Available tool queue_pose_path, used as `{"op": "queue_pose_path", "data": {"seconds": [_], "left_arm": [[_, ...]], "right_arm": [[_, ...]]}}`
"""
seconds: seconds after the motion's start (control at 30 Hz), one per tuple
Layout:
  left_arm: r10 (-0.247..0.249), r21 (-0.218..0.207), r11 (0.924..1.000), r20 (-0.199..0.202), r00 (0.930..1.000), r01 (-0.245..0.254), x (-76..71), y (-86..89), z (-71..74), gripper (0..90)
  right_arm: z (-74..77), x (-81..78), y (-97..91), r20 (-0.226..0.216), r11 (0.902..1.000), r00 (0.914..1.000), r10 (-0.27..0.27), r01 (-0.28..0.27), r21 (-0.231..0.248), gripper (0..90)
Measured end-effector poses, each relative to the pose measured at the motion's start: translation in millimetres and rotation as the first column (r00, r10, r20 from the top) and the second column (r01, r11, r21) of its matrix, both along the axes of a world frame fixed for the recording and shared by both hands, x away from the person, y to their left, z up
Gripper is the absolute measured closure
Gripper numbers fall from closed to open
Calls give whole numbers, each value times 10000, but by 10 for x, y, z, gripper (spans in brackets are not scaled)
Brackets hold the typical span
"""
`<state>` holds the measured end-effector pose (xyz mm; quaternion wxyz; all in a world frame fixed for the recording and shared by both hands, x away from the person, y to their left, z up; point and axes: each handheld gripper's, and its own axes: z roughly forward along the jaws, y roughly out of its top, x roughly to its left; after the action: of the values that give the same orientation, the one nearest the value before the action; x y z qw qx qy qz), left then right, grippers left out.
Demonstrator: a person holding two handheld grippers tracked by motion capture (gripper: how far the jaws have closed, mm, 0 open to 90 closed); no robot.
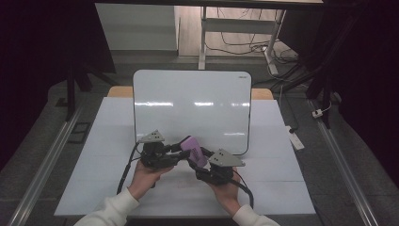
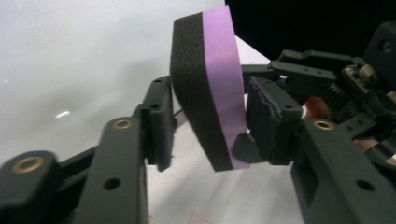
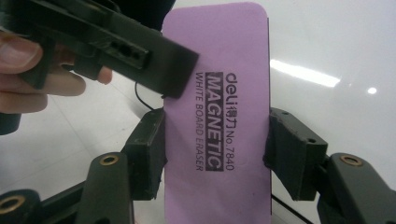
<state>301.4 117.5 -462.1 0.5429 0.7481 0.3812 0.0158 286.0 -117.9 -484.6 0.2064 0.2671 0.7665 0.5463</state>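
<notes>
right tongs clamp the purple foam whiteboard eraser by its long edges; left tongs pinch its faces, so settle that grip before the right lets go.

- A purple eraser is held up between the left tool and the right tool, just above the near edge of a whiteboard.
- The whiteboard lies flat on the white counter.
- Both hands come in from the bottom, in white sleeves.
</notes>
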Motion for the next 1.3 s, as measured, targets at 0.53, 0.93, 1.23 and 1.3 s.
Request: {"op": "queue_pose_path", "data": {"seconds": [0.53,0.93,1.23,1.3], "left_arm": [[157,23,9999,65,9999,-157,-5,78,55,632],[397,447,9982,240,9989,-407,-15,229,119,633],[334,737,9967,277,9991,-354,-56,354,169,632],[408,791,9959,321,9986,-433,-67,396,183,632]], "right_arm": [[-15,53,-25,-459,9985,9978,477,-464,280,338],[26,117,-323,-539,9983,9973,507,-492,298,325],[22,145,-671,-526,9991,9986,20,-42,-414,328],[22,132,-794,-419,9976,9987,-284,257,-639,328]]}}
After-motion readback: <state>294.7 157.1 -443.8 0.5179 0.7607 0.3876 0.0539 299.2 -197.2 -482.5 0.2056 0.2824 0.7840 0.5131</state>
